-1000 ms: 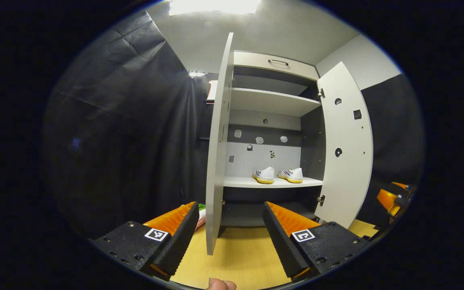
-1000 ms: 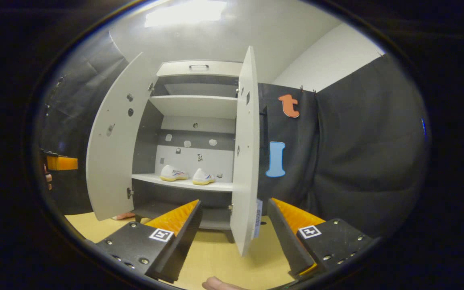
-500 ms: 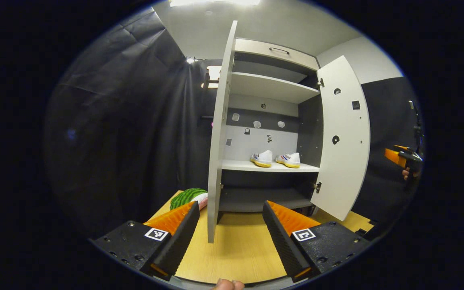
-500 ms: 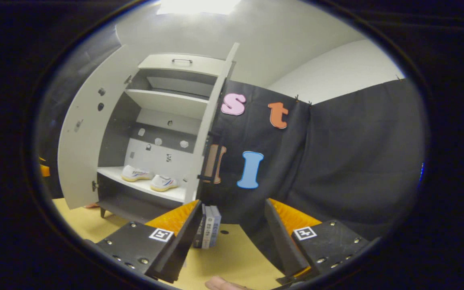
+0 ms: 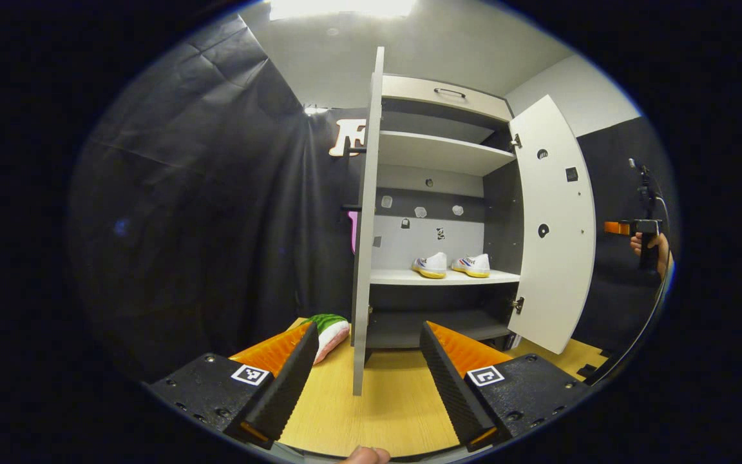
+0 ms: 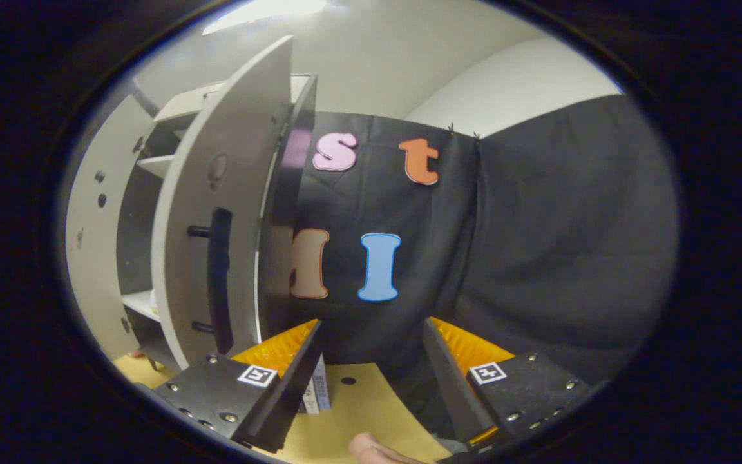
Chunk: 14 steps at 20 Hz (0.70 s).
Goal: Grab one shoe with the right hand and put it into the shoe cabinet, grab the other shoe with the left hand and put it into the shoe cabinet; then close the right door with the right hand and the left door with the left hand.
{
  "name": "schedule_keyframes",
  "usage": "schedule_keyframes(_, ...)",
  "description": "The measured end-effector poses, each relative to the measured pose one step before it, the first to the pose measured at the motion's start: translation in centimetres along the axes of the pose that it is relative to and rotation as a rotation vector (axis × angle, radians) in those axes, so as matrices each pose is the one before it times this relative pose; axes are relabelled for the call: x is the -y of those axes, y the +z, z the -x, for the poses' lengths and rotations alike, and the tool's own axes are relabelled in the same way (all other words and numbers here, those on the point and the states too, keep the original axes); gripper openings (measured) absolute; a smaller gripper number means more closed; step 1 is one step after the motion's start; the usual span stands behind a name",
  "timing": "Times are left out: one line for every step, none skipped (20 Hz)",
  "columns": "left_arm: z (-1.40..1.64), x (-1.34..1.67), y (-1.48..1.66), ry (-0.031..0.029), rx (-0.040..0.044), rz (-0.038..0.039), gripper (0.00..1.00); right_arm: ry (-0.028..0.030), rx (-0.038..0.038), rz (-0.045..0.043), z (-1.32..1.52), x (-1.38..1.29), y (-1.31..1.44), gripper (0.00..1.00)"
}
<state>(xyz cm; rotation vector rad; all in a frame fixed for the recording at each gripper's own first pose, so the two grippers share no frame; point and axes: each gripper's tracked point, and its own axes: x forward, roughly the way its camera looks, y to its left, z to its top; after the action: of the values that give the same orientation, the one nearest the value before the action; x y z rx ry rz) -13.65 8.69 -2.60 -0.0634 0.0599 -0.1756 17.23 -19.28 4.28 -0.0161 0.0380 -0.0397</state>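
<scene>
Two white shoes with yellow soles, one on the left and one on the right, rest side by side on the cabinet's middle shelf. Both doors stand open. The left door shows edge-on straight ahead of my open, empty left gripper. The right door swings out to the right. In the right gripper view that door shows its outer face and black handle just left of my open, empty right gripper. The right gripper, held in a hand, appears far right beyond that door.
A watermelon-patterned object lies on the wooden floor left of the left door. Some books stand by the cabinet's right side. Black cloth hangs on both sides. A drawer with a handle tops the cabinet.
The right gripper has swung out to the right, around the right door, from its edge to its outer face and handle. The left gripper's view shifted slightly; the shoes stayed put.
</scene>
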Motion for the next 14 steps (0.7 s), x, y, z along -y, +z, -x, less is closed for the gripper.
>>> schedule_keyframes(-0.275,-0.768,0.486,0.02943,0.02662,-0.01851,0.96,0.03180,-0.01170,-0.03506,-0.406,-0.935,-0.326,0.93)
schedule_keyframes(-0.245,-0.703,0.070,0.02755,0.01186,-0.01260,0.96,0.02089,-0.00248,-0.01167,-0.369,-0.714,-0.224,0.93)
schedule_keyframes(-0.004,-0.414,-0.377,0.01498,-0.00591,-0.00204,0.96,0.01880,0.00758,0.00170,-0.197,-0.877,-0.031,0.93)
schedule_keyframes(-0.142,-0.113,-0.311,-0.00162,-0.01036,0.01768,0.92,0.00878,-0.00167,0.00491,-0.343,-0.739,-0.042,0.93)
schedule_keyframes(-0.086,-0.119,-0.176,-0.00200,-0.01191,0.01926,0.96,0.01886,-0.00292,-0.00091,-0.131,-0.872,-0.060,0.91)
schedule_keyframes(-0.251,-0.509,-0.286,0.00604,-0.00625,0.01215,0.96,0.01854,-0.00686,-0.00249,-0.180,-1.158,-0.078,0.93)
schedule_keyframes(-0.109,-0.370,-0.147,0.00619,-0.00254,-0.00709,0.96,0.01442,-0.00327,0.00255,-0.054,-0.932,0.166,0.93)
schedule_keyframes(0.000,-0.329,-0.264,0.00588,-0.00451,-0.00975,0.93,0.00161,0.00043,0.00436,-0.009,-0.761,0.161,0.93)
schedule_keyframes(0.157,-0.273,0.073,0.00268,0.00284,-0.00593,0.96,-0.01825,0.00657,0.02021,-1.010,-0.009,-0.050,0.93)
schedule_keyframes(0.176,-0.126,0.008,-0.00050,0.00241,-0.00012,0.96,-0.00934,0.01929,0.00327,1.150,-0.511,0.846,0.88)
schedule_keyframes(0.281,-0.115,0.313,0.00096,0.01409,0.00289,0.96,-0.00220,-0.01073,0.01754,0.002,-0.525,-0.117,0.90)
schedule_keyframes(0.211,0.010,0.321,-0.00280,0.01002,-0.00317,0.93,0.00256,-0.00135,0.00062,0.271,-0.582,0.077,0.88)
schedule_keyframes(0.286,-0.065,0.033,-0.00418,0.00851,-0.00376,0.96,0.00171,-0.00898,0.00241,0.040,-0.730,-0.126,0.90)
schedule_keyframes(0.228,0.126,0.316,-0.00746,0.00841,0.00085,0.93,0.00159,-0.00068,-0.00064,0.347,-0.640,0.146,0.88)
